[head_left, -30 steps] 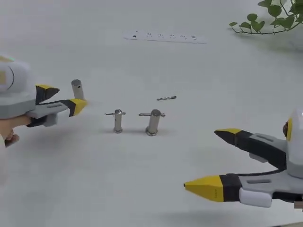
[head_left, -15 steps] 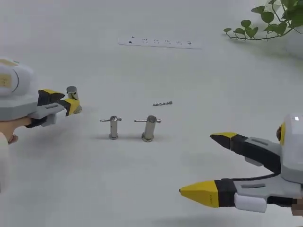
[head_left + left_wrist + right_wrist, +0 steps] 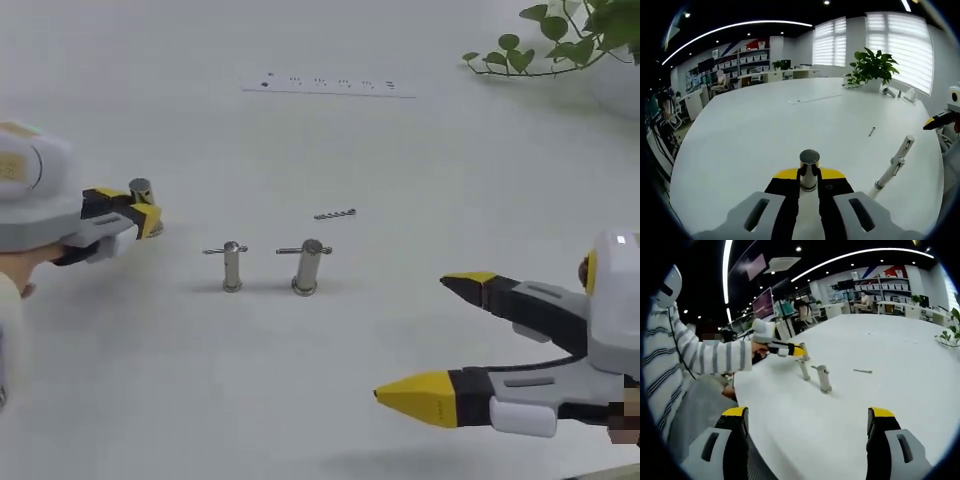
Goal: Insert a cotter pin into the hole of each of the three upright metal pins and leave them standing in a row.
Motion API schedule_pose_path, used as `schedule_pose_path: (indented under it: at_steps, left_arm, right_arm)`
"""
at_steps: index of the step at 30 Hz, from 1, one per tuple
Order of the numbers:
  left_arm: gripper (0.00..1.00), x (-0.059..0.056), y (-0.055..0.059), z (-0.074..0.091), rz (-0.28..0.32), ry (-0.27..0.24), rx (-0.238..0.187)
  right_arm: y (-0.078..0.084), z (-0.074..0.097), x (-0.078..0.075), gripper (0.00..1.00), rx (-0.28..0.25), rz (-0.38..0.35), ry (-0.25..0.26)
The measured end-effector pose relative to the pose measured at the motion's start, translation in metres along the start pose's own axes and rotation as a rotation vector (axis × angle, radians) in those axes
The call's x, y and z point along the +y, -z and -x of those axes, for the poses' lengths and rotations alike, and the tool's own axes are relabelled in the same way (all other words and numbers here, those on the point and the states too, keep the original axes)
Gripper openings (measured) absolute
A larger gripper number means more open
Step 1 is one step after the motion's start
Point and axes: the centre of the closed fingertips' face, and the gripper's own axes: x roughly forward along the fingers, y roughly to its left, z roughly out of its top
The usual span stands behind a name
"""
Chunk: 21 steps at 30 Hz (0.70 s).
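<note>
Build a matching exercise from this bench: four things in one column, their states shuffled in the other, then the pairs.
Things:
1. left gripper
2. right gripper
3. loose cotter pin
4. rightmost metal pin

States:
A. lying flat on the table
B. upright, with an inserted cotter pin through its top
C. jaws closed on a bare metal pin
D. jaws wide apart, holding nothing

Pairs: 1-C, 2-D, 3-A, 4-B.

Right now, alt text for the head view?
Left gripper grips a bare metal pin on a white table. Two pins with cotter pins through them stand to its right, a loose cotter pin beyond; right gripper hangs open, lower right.
</note>
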Motion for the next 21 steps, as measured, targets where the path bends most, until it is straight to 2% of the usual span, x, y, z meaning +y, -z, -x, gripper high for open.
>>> schedule_pose_path:
  at_steps: [8,9,11,14,15,16,20,21]
  left_arm:
    - [0.11,0.003,0.0,0.0,-0.008,-0.008,0.002]
    - [0.11,0.003,-0.001,0.0,0.067,-0.013,-0.009]
    - [0.11,0.007,-0.001,0.0,0.119,-0.013,-0.004]
    - [0.11,0.011,-0.001,0.002,0.099,-0.035,-0.003]
    - [0.11,0.013,0.001,0.004,0.134,-0.056,0.004]
    - [0.11,0.014,0.0,0.005,0.129,-0.053,-0.001]
    - [0.1,0.014,-0.002,0.013,0.073,-0.062,0.001]
    - [0.1,0.014,-0.002,0.015,0.076,-0.063,0.001]
  right_arm:
    - [-0.003,0.001,-0.002,1.0,-0.016,0.0,0.009]
    - [-0.004,0.001,-0.003,1.0,-0.019,0.001,0.01]
    - [-0.005,0.002,-0.004,1.0,-0.026,0.0,0.012]
    - [-0.006,0.003,-0.004,1.0,-0.032,-0.001,0.015]
    - [-0.006,0.004,-0.004,1.0,-0.033,-0.002,0.017]
    - [-0.006,0.004,-0.005,1.0,-0.034,-0.004,0.019]
    - [-0.007,0.004,-0.007,1.0,-0.041,-0.004,0.025]
    - [-0.007,0.004,-0.007,1.0,-0.042,-0.006,0.025]
